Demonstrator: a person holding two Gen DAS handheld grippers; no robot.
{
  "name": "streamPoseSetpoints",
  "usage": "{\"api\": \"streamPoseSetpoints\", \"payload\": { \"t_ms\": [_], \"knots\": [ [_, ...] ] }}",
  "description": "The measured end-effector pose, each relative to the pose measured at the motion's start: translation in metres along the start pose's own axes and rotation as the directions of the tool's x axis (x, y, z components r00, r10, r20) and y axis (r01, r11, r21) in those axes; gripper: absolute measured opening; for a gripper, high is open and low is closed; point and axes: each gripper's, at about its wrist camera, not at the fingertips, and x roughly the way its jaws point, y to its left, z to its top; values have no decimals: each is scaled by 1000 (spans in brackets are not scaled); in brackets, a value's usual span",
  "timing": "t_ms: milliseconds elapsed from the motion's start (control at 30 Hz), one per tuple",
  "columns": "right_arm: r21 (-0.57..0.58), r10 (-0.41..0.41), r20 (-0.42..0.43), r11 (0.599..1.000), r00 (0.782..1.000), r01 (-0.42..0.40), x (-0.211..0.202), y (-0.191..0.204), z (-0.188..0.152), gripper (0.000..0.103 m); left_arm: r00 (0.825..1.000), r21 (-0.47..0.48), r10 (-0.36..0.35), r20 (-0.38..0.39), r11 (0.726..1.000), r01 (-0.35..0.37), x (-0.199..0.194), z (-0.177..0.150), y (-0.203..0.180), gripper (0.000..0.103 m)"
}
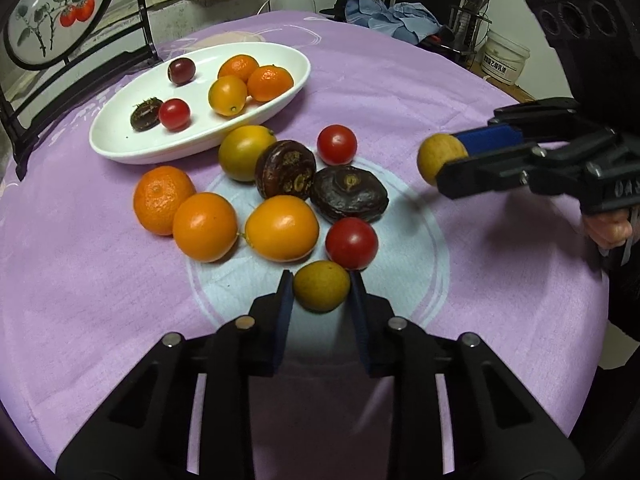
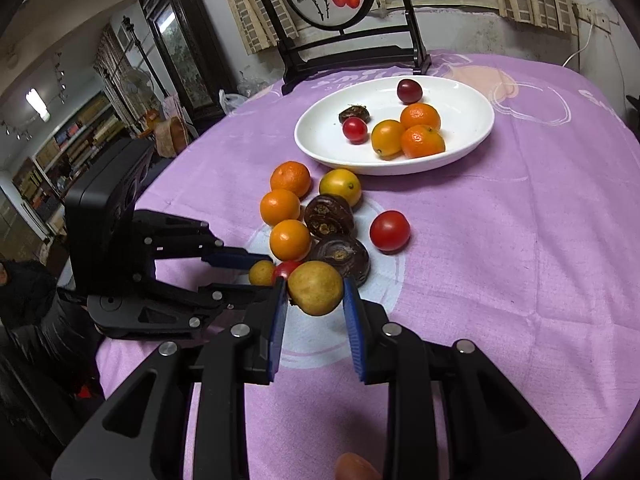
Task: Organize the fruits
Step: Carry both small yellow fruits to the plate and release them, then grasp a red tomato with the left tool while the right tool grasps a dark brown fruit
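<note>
Your right gripper (image 2: 315, 292) holds a yellow fruit (image 2: 316, 289) tightly between its blue pads, lifted above the purple tablecloth (image 2: 520, 280). Your left gripper (image 1: 321, 285) has its fingers around a yellow-green fruit (image 1: 321, 286) on the cloth, but you cannot tell if they press it. The white plate (image 1: 120, 144) with some fruits stands behind the loose pile.

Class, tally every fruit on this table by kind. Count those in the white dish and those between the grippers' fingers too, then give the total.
Red cherry tomatoes: 3
Dark purple round fruit: 1
Mandarins: 3
Smooth orange-to-yellow kumquat-like fruits: 6
Water chestnuts: 3
Total: 16
</note>
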Motion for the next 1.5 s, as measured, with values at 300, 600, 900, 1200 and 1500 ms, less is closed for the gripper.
{"api": "streamPoseSetpoints", "payload": {
  "t_ms": [300, 600, 900, 1200, 1500],
  "knots": [
    [70, -52, 188, 997, 981, 40, 0, -18, 45, 29, 970, -127, 23, 241, 992, 8, -57, 39, 34, 29],
    [250, -189, 242, 960, 952, 127, 48, -77, 108, 29, 969, -390, 181, 171, 915, -102, -9, 100, 111, 28],
    [284, -180, 188, 951, 966, 122, 57, -94, 112, 45, 964, -445, 237, 122, 881, -161, 8, 99, 132, 81],
    [108, -117, 175, 989, 978, 99, 19, -31, 75, 50, 930, -458, 336, 152, 857, -234, -41, 57, 112, 92],
    [-16, -166, -41, 986, 985, 166, 37, 0, 27, 50, 941, -560, 313, 126, 805, -193, -58, 7, 122, 95]
  ]
}}
